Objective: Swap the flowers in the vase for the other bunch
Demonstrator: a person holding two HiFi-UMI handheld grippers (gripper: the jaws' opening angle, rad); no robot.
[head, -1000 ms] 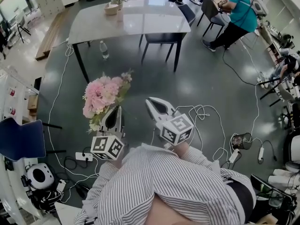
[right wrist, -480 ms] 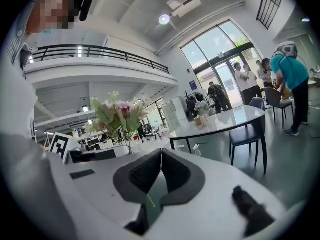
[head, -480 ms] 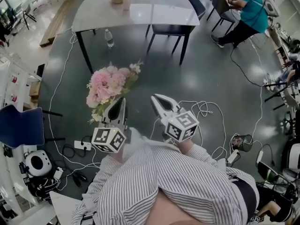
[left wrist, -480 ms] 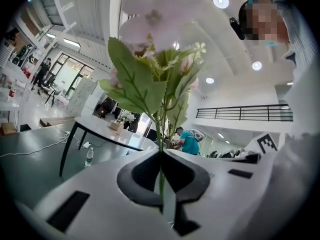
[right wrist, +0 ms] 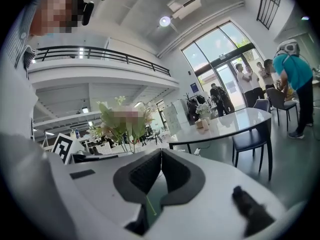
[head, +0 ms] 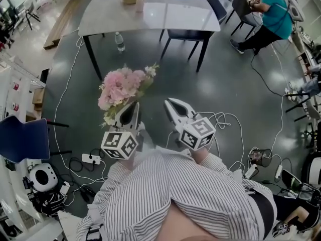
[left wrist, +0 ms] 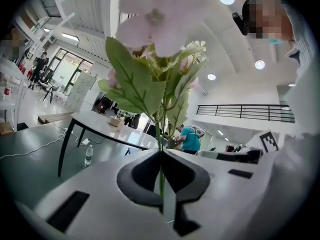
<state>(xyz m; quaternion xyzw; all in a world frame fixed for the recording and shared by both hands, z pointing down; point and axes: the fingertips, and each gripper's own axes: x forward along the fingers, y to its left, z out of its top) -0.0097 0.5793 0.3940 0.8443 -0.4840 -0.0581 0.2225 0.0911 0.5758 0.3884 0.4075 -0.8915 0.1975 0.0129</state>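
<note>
A bunch of pink flowers (head: 120, 87) with green leaves stands up from my left gripper (head: 134, 104), which is shut on its thin stems. In the left gripper view the stems (left wrist: 160, 134) run down between the closed jaws of the left gripper (left wrist: 161, 151), and the blossoms (left wrist: 150, 19) fill the top. My right gripper (head: 169, 102) is beside it, shut, with nothing held that I can see. In its own view the right gripper (right wrist: 161, 151) faces the white table (right wrist: 235, 121), where a small vase with flowers (right wrist: 204, 115) stands. The head view shows that table (head: 160, 16) ahead, with the vase (head: 139, 3) at its far left.
A water bottle (head: 120, 41) stands on the floor by a table leg. A dark chair (head: 193, 34) is tucked under the table. A person in a teal shirt (head: 275, 14) sits at the right. White cables (head: 220, 120) lie on the floor, and a blue chair (head: 22, 137) stands at left.
Both grippers and the pink bunch have moved forward towards the table, which now sits nearer and larger in the head view. The jaws look unchanged.
</note>
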